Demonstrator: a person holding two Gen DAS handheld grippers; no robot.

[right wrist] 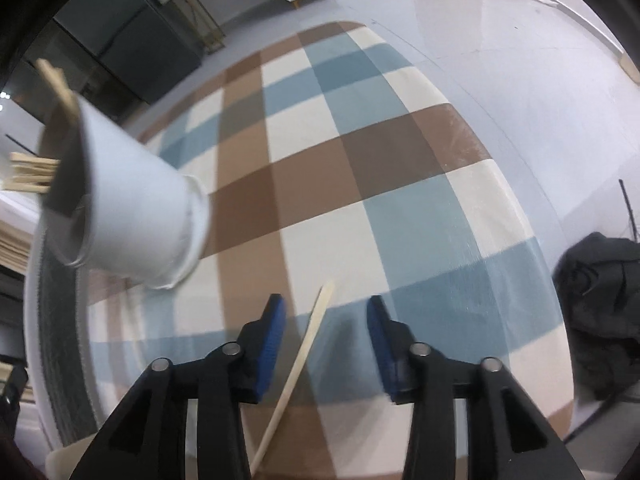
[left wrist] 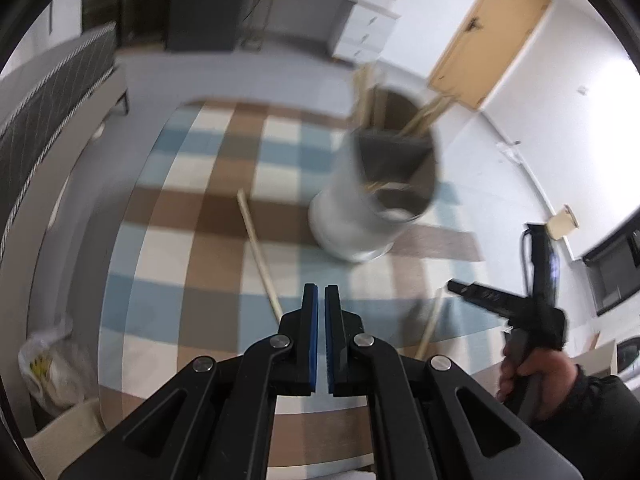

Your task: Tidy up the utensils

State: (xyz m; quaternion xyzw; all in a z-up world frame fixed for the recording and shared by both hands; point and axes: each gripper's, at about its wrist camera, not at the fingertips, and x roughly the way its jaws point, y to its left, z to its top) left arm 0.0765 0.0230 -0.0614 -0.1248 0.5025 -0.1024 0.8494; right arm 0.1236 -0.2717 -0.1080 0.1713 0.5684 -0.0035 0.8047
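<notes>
Left gripper [left wrist: 321,300]: jaws pressed together with nothing between them; it hangs over the near edge of the checked tablecloth [left wrist: 208,208], judged to be idle while the other hand works.
Right gripper [right wrist: 326,312]: jaws part-open, straddling a loose chopstick [right wrist: 308,340] that lies on the cloth; neither pad touches the stick. The straddle is judged to be the line-up for a pick.
Right gripper, seen from the left wrist [left wrist: 472,294]: at 4 o'clock from the holder, tilted down toward the table, held by the person's hand [left wrist: 528,368].
Second loose chopstick [left wrist: 258,252]: flat on the cloth at 8 o'clock from the holder, just beside its base, not yet collected.
Holder [left wrist: 372,200]: tall white cup, standing upright on the cloth, dark inside.
Holder contents: several pale chopsticks [left wrist: 424,116] leaning on the rim, ends protruding at 12 to 1 o'clock; count unclear through blur.
Task status: judged partly done; two sticks are left on the table.
Risk: a thin stick lying flat may slip or roll as the pads close.
</notes>
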